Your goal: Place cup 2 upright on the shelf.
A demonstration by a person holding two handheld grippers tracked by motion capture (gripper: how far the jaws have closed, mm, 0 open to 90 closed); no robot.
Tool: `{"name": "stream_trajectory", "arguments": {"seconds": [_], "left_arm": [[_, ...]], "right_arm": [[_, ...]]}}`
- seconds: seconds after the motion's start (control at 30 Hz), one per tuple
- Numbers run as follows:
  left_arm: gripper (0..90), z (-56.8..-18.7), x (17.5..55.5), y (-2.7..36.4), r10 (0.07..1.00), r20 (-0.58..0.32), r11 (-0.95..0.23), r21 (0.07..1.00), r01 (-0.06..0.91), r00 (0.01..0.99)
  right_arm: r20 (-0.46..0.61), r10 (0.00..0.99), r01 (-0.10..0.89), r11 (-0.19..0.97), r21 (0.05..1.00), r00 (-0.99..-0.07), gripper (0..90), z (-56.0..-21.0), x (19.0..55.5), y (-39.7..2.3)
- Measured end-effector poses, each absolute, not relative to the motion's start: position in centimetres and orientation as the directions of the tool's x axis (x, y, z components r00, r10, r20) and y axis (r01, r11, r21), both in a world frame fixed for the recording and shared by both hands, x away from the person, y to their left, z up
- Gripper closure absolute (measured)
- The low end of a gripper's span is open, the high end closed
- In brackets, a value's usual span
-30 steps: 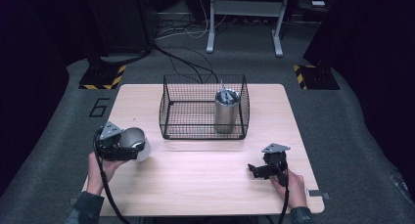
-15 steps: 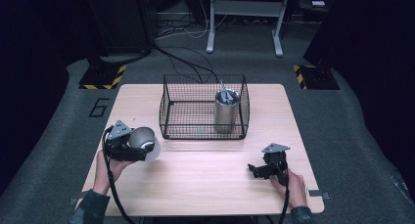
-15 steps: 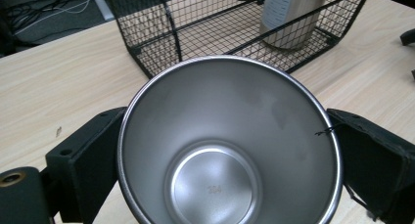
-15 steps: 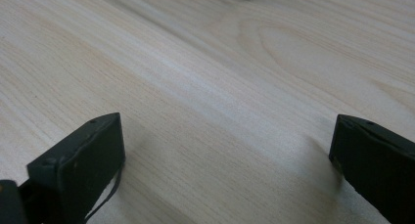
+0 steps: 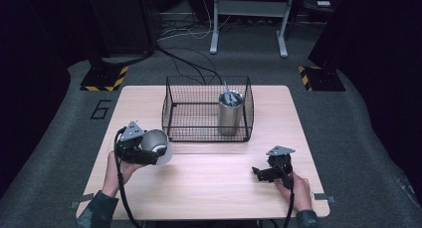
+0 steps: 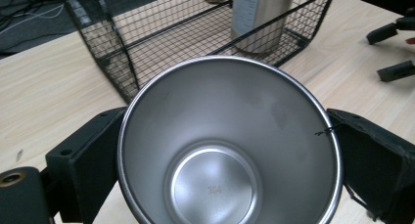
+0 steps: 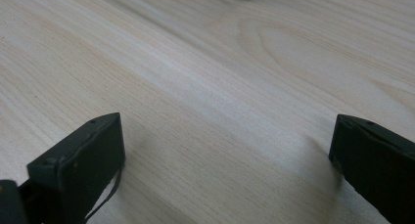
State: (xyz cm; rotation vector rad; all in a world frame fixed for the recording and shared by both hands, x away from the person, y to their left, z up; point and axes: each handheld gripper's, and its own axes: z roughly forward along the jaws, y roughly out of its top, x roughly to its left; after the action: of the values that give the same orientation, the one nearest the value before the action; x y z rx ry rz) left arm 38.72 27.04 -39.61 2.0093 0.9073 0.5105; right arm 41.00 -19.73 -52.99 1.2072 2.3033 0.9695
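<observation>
Item 1: steel cup [image 5: 158,144], held above the table [image 5: 209,188] at its left side, just in front of the wire basket [image 5: 171,111], mouth turned toward the basket. Left gripper [image 5: 142,149]: both jaws clamped on the cup's sides. Item 2: steel tumbler [image 5: 230,112], upright inside the basket's right half. Right gripper [image 5: 260,172]: jaws spread wide apart, holding nothing, low over bare wood at right front.

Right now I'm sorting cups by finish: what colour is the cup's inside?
Plain brushed silver-grey metal inside the cup, clearest in the left gripper view.
</observation>
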Motion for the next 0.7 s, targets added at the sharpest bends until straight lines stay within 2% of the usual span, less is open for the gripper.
{"name": "stream_trajectory", "arguments": {"seconds": [0.7], "left_arm": [[6.1, -37.3, 39.4, 23.0, 0.682, 0.028, -0.405, 0.847, 0.345, 0.73]], "right_arm": [[-0.003, 0.822, 0.575, 0.4, 0.713, -0.569, 0.0, -53.0, 41.0, -19.7]]}}
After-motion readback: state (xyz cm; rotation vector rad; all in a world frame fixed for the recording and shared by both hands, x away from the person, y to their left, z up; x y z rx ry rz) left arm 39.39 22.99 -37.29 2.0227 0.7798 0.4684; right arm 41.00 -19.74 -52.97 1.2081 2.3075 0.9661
